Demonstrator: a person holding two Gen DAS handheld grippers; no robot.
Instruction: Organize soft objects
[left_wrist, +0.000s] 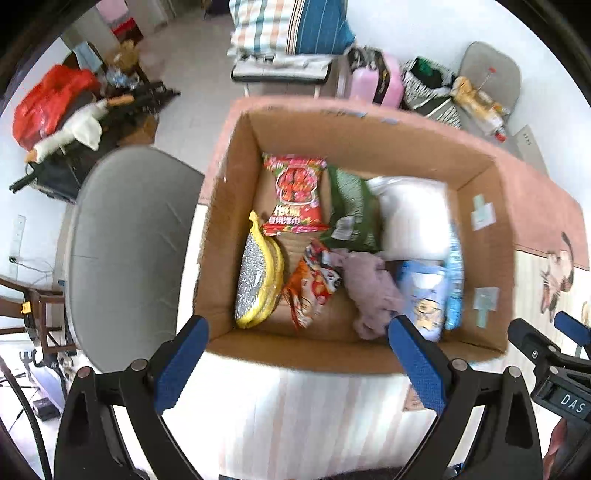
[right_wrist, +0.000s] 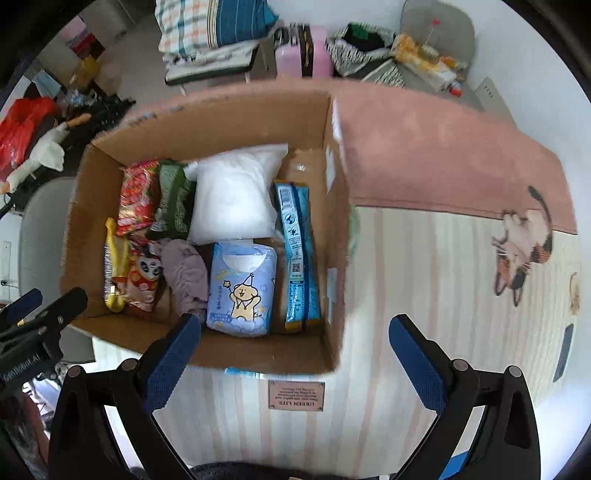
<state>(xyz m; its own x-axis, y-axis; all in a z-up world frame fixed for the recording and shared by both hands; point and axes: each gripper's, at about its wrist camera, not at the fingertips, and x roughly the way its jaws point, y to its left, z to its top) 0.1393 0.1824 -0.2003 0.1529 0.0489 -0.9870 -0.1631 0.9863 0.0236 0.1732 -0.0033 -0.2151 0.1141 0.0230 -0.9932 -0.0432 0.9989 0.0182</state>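
Both my tongs, left (left_wrist: 297, 341) and right (right_wrist: 295, 339), hang open and empty above the near edge of the box (right_wrist: 207, 110); the purple cloth (right_wrist: 186, 275) lies inside, below them.

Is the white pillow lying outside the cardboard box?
No, the white pillow lies inside the cardboard box, between the green pack and the blue pack.

Open cardboard box (right_wrist: 334, 236) packed with pillow (right_wrist: 232, 192), tissue packs (right_wrist: 240, 288), cloth (right_wrist: 186, 275).

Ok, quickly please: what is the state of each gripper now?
Left gripper: open, holding nothing, above the cardboard box.
Right gripper: open, holding nothing.
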